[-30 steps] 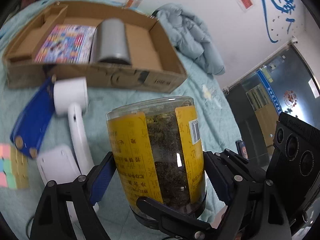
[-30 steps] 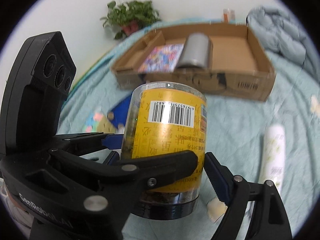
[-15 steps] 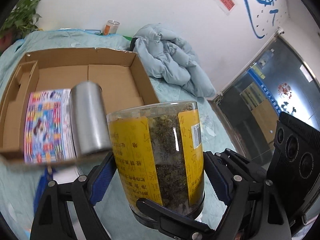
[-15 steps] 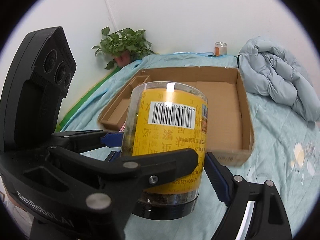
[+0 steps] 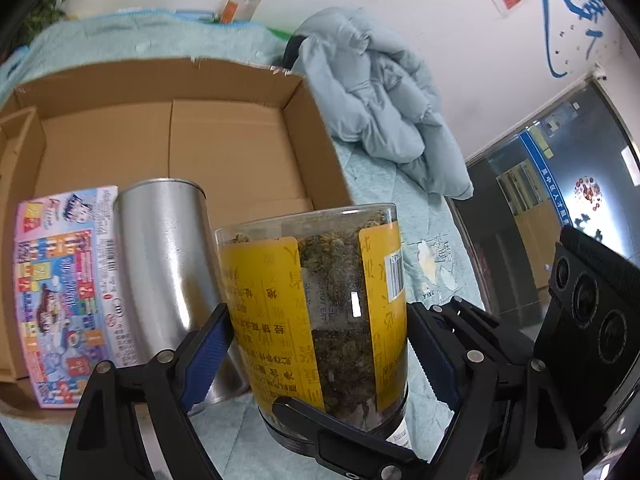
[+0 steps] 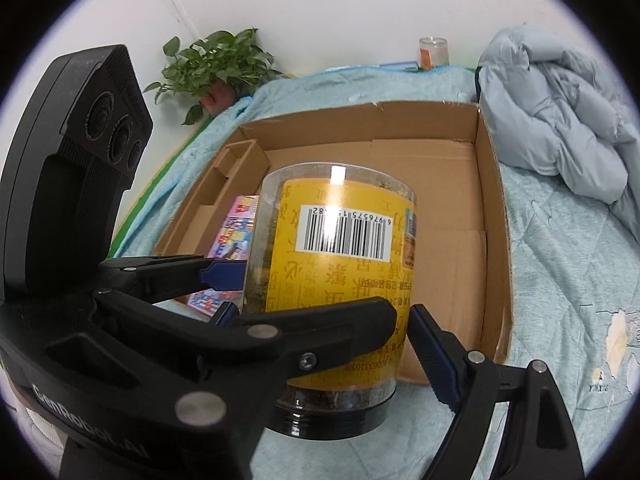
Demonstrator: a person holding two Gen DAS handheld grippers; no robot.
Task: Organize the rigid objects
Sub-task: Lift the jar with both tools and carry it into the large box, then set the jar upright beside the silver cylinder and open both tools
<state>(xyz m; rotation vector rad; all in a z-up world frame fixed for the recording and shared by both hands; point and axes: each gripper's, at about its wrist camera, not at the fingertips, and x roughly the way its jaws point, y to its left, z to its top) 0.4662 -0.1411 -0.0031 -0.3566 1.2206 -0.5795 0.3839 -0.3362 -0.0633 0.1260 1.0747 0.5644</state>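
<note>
Both tongs — left (image 5: 320,356) and right (image 6: 320,320) — are carrying the jar (image 5: 316,312) nearer the cardboard box (image 5: 224,148). Each is clamping it, jaws spread wide.

White walls (image 6: 340,8), a light-blue quilted bed (image 6: 560,264), a glass door (image 5: 532,200) alongside.

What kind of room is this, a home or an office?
Probably a bedroom-like setup inside an office or lab: a quilted blue bedspread with a puffy jacket on it, but a glass door with posters behind and a painted logo on the wall.
</note>
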